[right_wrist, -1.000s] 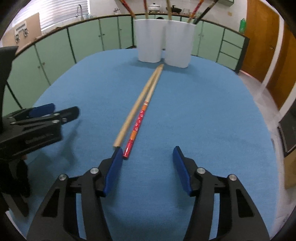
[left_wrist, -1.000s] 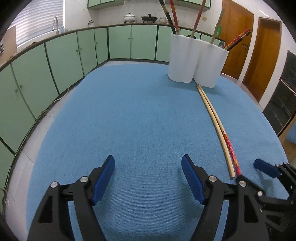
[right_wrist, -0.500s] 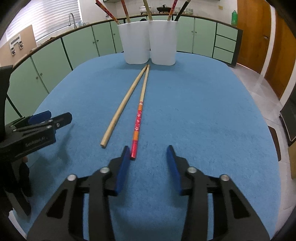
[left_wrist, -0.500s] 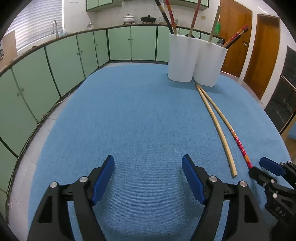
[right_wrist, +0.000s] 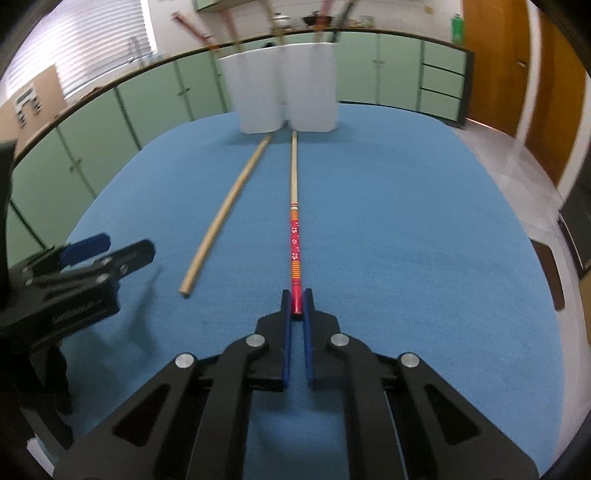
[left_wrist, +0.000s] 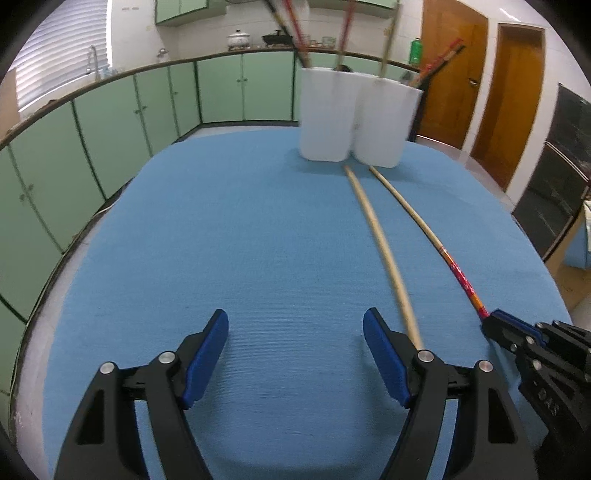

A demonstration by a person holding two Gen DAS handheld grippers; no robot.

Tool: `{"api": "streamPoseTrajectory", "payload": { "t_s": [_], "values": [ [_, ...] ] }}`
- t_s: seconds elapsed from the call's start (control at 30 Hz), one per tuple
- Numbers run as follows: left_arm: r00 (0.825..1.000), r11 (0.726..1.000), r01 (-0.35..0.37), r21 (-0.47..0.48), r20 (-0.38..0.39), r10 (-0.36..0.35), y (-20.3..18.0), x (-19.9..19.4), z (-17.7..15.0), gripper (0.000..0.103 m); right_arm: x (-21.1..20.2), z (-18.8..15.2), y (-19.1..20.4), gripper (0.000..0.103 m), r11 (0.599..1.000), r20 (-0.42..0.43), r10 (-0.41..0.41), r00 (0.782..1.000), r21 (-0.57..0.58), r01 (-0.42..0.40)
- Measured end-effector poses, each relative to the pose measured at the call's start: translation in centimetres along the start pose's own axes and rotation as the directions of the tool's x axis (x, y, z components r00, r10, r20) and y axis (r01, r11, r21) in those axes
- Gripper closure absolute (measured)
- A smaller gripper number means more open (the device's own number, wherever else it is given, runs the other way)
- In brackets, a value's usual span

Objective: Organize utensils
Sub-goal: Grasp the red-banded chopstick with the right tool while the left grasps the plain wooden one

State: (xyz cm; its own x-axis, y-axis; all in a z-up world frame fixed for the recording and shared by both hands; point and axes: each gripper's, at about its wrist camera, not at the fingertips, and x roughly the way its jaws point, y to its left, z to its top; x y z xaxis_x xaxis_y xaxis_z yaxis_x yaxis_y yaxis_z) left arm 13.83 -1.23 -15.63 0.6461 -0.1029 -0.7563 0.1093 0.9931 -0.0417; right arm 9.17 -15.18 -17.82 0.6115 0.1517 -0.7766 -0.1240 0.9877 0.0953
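Two white holders (right_wrist: 286, 86): chopsticks (left_wrist: 345, 27) upright inside.

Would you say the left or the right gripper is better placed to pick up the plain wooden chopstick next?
Left. The left gripper is open, with the plain chopstick ending beside its right finger. The right gripper is shut on the red chopstick.

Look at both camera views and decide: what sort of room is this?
Most likely a home kitchen. Green cabinets run under a long counter, a faucet stands by the window, and a pot sits on the counter behind the blue-covered table.
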Motion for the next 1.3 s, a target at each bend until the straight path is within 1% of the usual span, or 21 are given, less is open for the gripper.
{"api": "streamPoseTrajectory", "payload": {
  "t_s": [0.2,0.33,0.47,0.53,0.6,0.63,0.7,0.73,0.8,0.83,0.87,0.9,0.97,1.13,1.3],
  "values": [
    [0.998,0.998,0.058,0.021,-0.021,-0.058,-2.4,0.4,-0.3,0.029,-0.4,-0.3,-2.5,0.098,0.998,0.006,-0.053,0.999,0.030,0.053],
    [0.998,0.998,0.058,0.033,-0.034,-0.057,-3.3,0.8,-0.5,0.030,-0.3,-0.3,-3.3,0.098,0.998,0.002,-0.043,0.999,0.037,0.043],
    [0.998,0.998,0.051,0.044,-0.050,-0.049,-3.9,1.1,-0.5,0.035,-0.2,-0.3,-3.2,0.098,0.999,-0.001,-0.044,0.999,0.024,0.044],
    [0.998,0.998,0.041,0.055,-0.052,-0.039,-4.2,1.2,-0.5,0.041,-0.1,-0.2,-3.3,0.098,0.999,-0.003,-0.037,0.999,0.026,0.037],
    [0.998,0.998,0.038,0.059,-0.050,-0.035,-4.3,1.2,-0.4,0.050,-0.1,-0.3,-3.4,0.097,0.999,-0.004,-0.031,1.000,0.029,0.031],
    [0.998,0.998,0.042,0.057,-0.049,-0.039,-4.3,1.2,-0.4,0.052,-0.2,-0.3,-3.4,0.097,0.999,-0.004,-0.028,1.000,0.030,0.028],
    [0.998,0.998,0.053,0.046,-0.045,-0.051,-4.3,1.2,-0.4,0.061,-0.1,-0.3,-3.5,0.097,0.999,-0.004,-0.024,1.000,0.031,0.025],
    [0.998,0.997,0.054,0.046,-0.044,-0.052,-4.4,1.2,-0.3,0.063,-0.1,-0.3,-3.6,0.097,0.999,-0.004,-0.021,1.000,0.032,0.021],
    [0.998,0.998,0.054,0.039,-0.040,-0.053,-4.4,1.1,-0.3,0.074,-0.1,-0.2,-3.7,0.096,0.999,-0.004,-0.012,1.000,0.039,0.012],
    [0.998,0.998,0.056,0.033,-0.038,-0.055,-4.4,1.1,-0.3,0.078,-0.1,-0.3,-3.8,0.096,0.999,-0.004,-0.006,1.000,0.042,0.006],
    [0.998,0.998,0.060,0.027,-0.037,-0.059,-4.3,1.1,-0.3,0.085,-0.1,-0.3,-3.8,0.095,0.999,-0.004,-0.002,1.000,0.043,0.002],
    [0.997,0.998,0.063,0.025,-0.038,-0.062,-4.3,1.2,-0.3,0.090,-0.1,-0.3,-3.8,0.095,0.999,-0.003,-0.003,1.000,0.041,0.003],
    [0.997,0.998,0.061,0.031,-0.039,-0.060,-4.6,1.2,-0.3,0.095,-0.1,-0.3,-3.5,0.095,0.999,-0.003,-0.013,1.000,0.033,0.013],
    [0.999,0.997,0.016,0.072,-0.038,-0.013,-5.6,1.3,-0.3,0.096,-0.1,-0.3,-3.2,0.096,0.999,-0.001,-0.028,1.000,0.018,0.028],
    [0.999,0.998,0.019,0.059,-0.032,-0.017,-5.4,1.1,-0.2,0.097,-0.1,-0.2,-3.2,0.098,0.999,0.002,-0.024,1.000,0.026,0.024]
  ]
}}
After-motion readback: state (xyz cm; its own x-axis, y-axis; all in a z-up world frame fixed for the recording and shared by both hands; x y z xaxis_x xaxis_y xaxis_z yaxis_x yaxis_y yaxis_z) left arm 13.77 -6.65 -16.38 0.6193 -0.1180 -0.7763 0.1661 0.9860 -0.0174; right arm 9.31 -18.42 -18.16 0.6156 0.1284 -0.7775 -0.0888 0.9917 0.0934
